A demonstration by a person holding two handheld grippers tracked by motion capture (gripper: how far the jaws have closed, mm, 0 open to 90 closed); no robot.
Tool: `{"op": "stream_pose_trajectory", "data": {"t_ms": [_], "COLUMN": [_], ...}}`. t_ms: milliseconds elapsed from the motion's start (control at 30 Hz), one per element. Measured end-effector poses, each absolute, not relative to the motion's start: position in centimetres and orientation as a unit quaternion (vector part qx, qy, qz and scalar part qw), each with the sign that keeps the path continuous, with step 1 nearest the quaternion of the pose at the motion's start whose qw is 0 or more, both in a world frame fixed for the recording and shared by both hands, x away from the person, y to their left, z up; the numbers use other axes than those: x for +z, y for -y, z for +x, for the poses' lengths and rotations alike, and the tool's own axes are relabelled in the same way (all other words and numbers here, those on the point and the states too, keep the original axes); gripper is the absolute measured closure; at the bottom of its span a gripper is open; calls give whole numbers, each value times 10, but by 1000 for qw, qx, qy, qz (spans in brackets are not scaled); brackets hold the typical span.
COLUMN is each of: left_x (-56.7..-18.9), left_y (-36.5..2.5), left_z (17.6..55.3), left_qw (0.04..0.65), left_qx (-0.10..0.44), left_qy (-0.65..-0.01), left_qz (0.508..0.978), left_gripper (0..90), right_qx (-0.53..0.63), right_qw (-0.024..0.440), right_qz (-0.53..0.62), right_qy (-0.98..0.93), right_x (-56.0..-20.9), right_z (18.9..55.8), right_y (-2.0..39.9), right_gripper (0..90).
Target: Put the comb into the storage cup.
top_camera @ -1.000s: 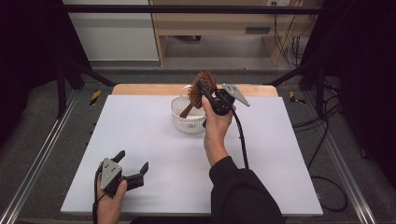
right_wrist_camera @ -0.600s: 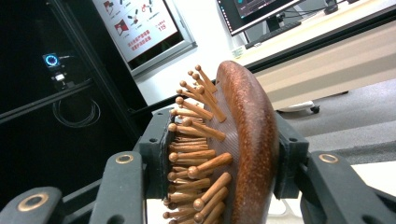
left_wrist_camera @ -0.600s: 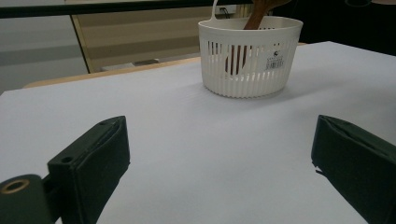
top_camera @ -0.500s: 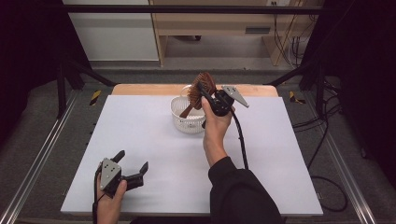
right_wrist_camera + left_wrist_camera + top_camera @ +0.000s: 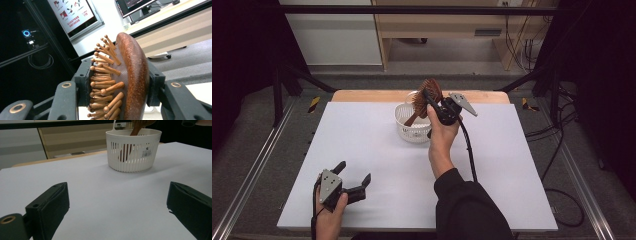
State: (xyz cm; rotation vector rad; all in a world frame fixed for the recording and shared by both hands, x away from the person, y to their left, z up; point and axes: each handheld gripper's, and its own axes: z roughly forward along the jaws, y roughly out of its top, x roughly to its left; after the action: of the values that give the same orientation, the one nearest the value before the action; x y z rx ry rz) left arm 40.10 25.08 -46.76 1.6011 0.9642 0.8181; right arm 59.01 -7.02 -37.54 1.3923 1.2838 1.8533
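The right gripper (image 5: 432, 102) squeezes the head of the brown wooden hairbrush with round pegs (image 5: 426, 96); its handle pokes down into the white slotted plastic basket (image 5: 411, 131); next, I think, let go gently; the left gripper (image 5: 353, 179) rests open.

A basket (image 5: 413, 127) is set on the table (image 5: 377, 150) toward its far edge, near the middle. A hairbrush (image 5: 426, 97) is held tilted above the basket, its handle reaching down into it and its head clamped between the jaws of the right gripper (image 5: 438, 107), which is raised just right of the basket. The left gripper (image 5: 354, 176) is kept low at the table's near left corner, well apart from the basket, with its jaws spread toward it.
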Motion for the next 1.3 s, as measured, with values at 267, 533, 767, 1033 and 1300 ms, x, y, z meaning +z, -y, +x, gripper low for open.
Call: {"op": "stream_pose_trajectory", "data": {"t_ms": [267, 533, 767, 1033, 1300], "left_x": [-468, -468, -468, -468, -468], "left_y": [-251, -251, -250, -251, -250], "left_z": [401, 401, 401, 401, 401], "left_qw": [523, 523, 524, 525, 525], "left_qx": [340, 340, 340, 339, 340], "left_qy": [-403, -402, -402, -402, -401], "left_qz": [670, 670, 670, 670, 670], "left_gripper": [43, 43, 43, 42, 42], "right_qx": [677, 676, 676, 676, 673], "right_qw": [240, 238, 236, 235, 234], "right_qz": [519, 518, 519, 519, 520], "right_qy": [-463, -467, -466, -468, -470], "right_x": [-382, -386, -387, -390, -394], "right_z": [596, 597, 597, 597, 597], "right_y": [68, 64, 62, 58, 57], "right_gripper": [503, 503, 502, 502, 501]}}
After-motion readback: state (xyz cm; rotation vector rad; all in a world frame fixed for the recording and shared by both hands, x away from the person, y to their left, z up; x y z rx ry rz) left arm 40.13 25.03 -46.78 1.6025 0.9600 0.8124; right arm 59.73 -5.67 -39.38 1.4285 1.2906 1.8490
